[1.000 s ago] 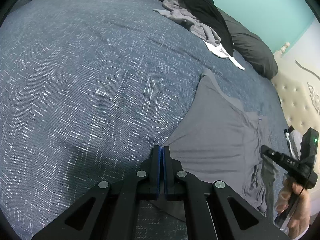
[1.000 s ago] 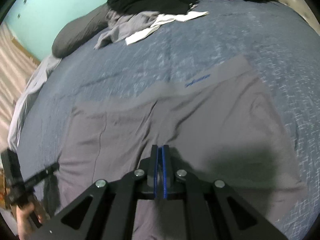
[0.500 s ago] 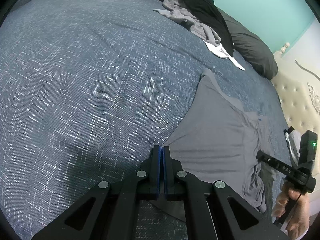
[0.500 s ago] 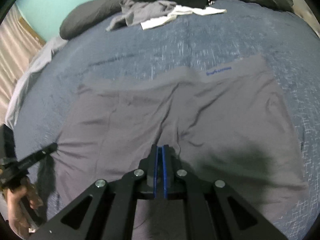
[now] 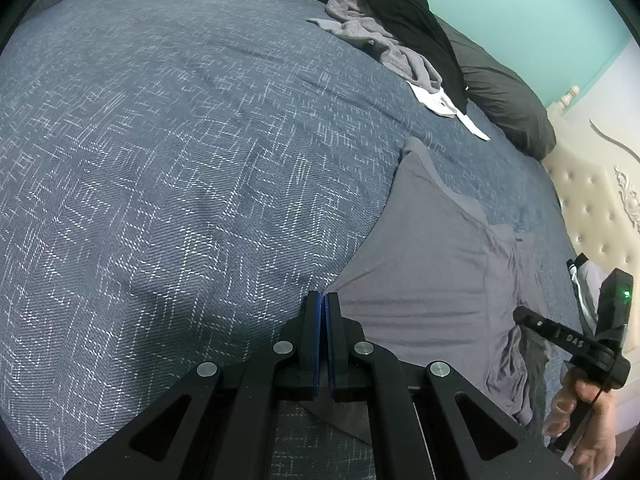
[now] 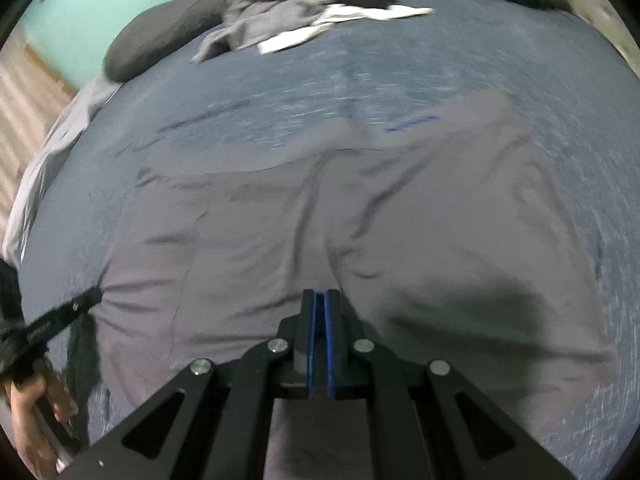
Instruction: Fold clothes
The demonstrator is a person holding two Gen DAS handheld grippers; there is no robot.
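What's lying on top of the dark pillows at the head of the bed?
A black garment, a crumpled grey one and a white piece spill off the pillows; anything beneath is hidden.

Motion blur smeared the whole right wrist view, the pile of clothes [image 6: 320, 20] at the bed's head unreadable, and the frame's edge cut off the left hand [image 6: 32, 412].

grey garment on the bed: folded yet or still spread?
Spread. The grey garment lies open in one layer on the bedspread, both sides out, only wrinkled; no edge is turned over.
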